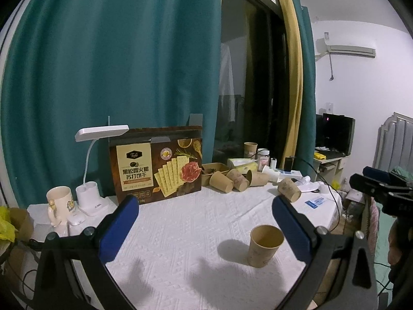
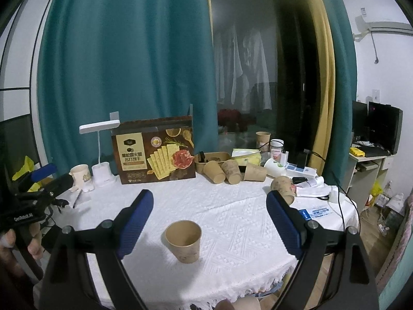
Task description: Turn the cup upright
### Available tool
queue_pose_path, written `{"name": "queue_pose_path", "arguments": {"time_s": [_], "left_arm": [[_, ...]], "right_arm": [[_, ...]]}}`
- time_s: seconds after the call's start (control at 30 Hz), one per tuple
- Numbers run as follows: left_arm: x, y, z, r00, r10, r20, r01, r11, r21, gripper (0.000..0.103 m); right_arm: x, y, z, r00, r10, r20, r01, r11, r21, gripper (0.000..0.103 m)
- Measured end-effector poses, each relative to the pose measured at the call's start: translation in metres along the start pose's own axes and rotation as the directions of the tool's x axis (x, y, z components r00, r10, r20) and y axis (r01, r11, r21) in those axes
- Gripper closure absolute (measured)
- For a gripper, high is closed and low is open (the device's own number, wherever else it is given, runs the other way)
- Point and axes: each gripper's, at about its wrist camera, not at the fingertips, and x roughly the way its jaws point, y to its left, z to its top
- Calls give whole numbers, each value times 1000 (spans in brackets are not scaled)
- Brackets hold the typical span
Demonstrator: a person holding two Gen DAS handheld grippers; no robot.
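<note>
A brown paper cup [image 1: 265,245] [image 2: 183,241] stands upright, mouth up, on the white tablecloth [image 2: 232,219] near the table's front edge. My right gripper [image 2: 209,195] is open wide. The cup sits low between its blue fingers [image 2: 134,219], nearer the left one, and touches neither. My left gripper [image 1: 204,200] is also open and holds nothing. The cup stands just inside its right finger [image 1: 291,230], apart from the pad. Each gripper shows at the edge of the other's view: the right gripper [image 1: 374,183] and the left gripper [image 2: 44,178].
At the back stand a cracker box [image 2: 155,152], a white desk lamp [image 2: 99,134] and a mug [image 1: 59,201]. Several paper cups [image 2: 229,171] lie on their sides beside a tissue pack and a jar [image 2: 276,148]. Another cup [image 1: 289,190] lies at the right. A cable [image 2: 343,206] crosses the right edge.
</note>
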Motion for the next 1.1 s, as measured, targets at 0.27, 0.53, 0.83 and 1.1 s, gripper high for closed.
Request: {"name": "queue_pose_path", "arguments": {"time_s": [0.27, 0.53, 0.83, 1.1], "left_arm": [[3, -4, 0, 1000, -3, -5, 3, 1000, -2, 0], [4, -6, -1, 1000, -4, -6, 4, 1000, 1, 0], [4, -6, 0, 1000, -16, -11, 16, 1000, 3, 0], [5, -7, -1, 1000, -21, -11, 21, 1000, 4, 0]], "right_arm": [[1, -2, -1, 1000, -1, 0, 1, 1000, 0, 15], [2, -2, -1, 1000, 0, 2, 0, 1000, 1, 15], [1, -2, -1, 1000, 1, -1, -1, 1000, 4, 15], [5, -7, -10, 1000, 2, -10, -2, 1000, 11, 15]]}}
